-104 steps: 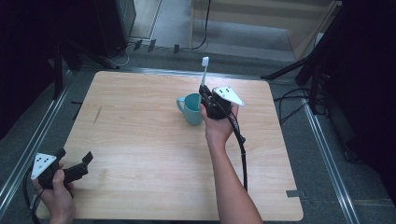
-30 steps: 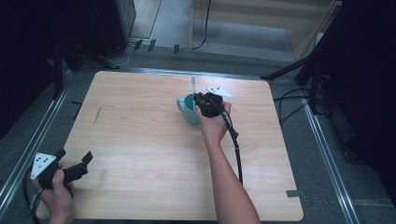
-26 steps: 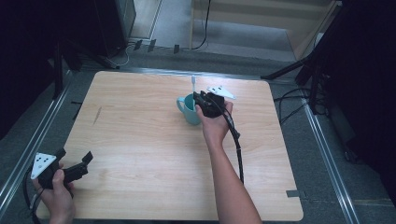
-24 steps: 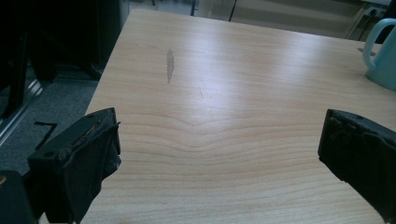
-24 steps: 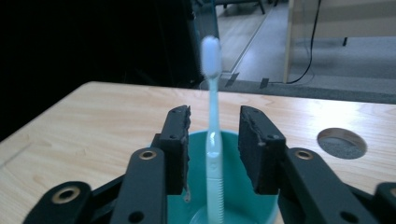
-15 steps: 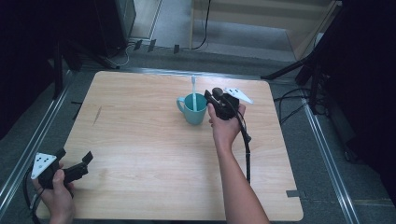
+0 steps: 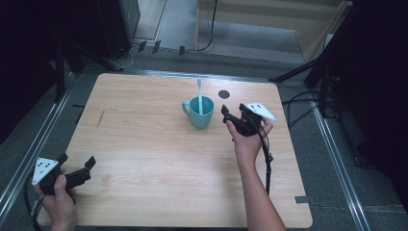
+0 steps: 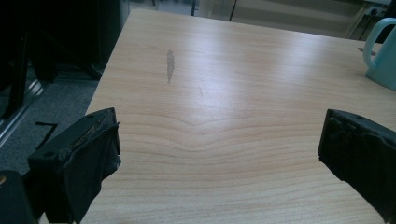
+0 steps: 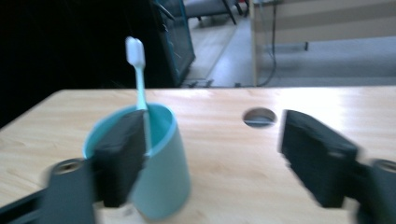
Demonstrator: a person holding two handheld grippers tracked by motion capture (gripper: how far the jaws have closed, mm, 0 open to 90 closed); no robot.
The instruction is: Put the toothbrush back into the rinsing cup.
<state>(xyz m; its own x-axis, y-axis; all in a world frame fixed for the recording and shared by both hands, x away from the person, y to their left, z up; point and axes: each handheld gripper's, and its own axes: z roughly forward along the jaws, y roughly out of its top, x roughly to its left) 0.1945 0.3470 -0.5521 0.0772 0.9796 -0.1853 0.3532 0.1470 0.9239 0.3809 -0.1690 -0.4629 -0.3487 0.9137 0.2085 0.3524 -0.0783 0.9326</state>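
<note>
A teal mug [image 7: 199, 115] stands on the wooden table [image 7: 144, 139], back of centre, with a white toothbrush [image 7: 199, 92] upright inside it. My right gripper [image 7: 227, 116] hovers just right of the mug, apart from it. Its jaws have just been opening and stand open with nothing gripped. In the right gripper view the mug [image 9: 161, 177] and toothbrush [image 9: 137, 65] sit behind the left jaw, and the right gripper [image 9: 210, 156] is blurred. My left gripper [image 7: 77, 162] rests open at the front left corner. In the left gripper view my left gripper [image 8: 219, 149] frames bare wood, with the mug [image 8: 383, 51] far right.
A round hole [image 7: 223, 94] is cut in the table behind the mug. A dark smudge [image 8: 170, 65] marks the wood on the left side. Metal rails [image 7: 337, 159] and cables run along the floor beside the table edges.
The right gripper lowered the toothbrush into the mug, let go, opened its jaws and drew away to the right. The left hand and gripper stayed put.
</note>
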